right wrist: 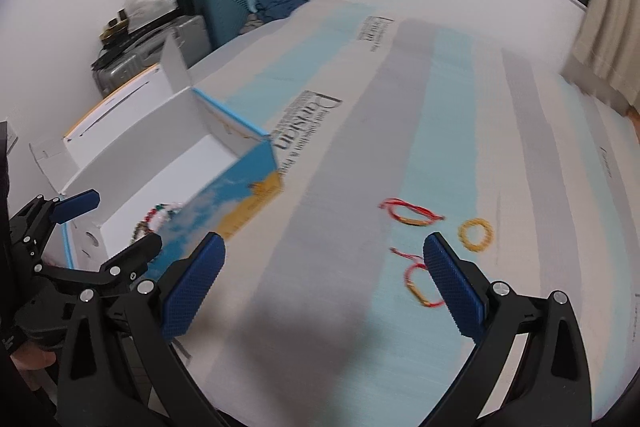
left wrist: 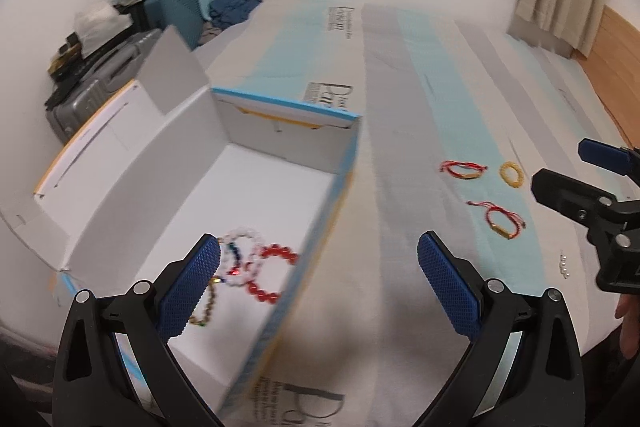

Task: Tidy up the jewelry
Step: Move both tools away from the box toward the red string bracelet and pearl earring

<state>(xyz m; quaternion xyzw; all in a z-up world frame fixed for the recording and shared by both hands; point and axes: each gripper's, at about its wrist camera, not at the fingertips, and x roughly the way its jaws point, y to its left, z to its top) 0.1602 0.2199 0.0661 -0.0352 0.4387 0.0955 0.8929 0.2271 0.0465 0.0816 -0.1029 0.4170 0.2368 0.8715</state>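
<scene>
So some bracelets (left wrist: 256, 267) lie in the box (left wrist: 276, 143); three bracelets (right wrist: 416, 239) wait on the bed (right wrist: 340, 147). Both grippers (left wrist: 320, 287) (right wrist: 324, 287) gape wide, empty.

bead bracelets (left wrist: 256, 267) in white box (left wrist: 276, 187) | red-cord bracelets (left wrist: 464, 169), yellow ring (left wrist: 511, 174) on bed (loose)

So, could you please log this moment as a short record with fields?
surface: striped bedsheet
box: open white box, on the sheet
in box: beaded bracelets
on sheet: two red cord bracelets, yellow bead bracelet
left gripper: open, empty
right gripper: open, empty
</scene>
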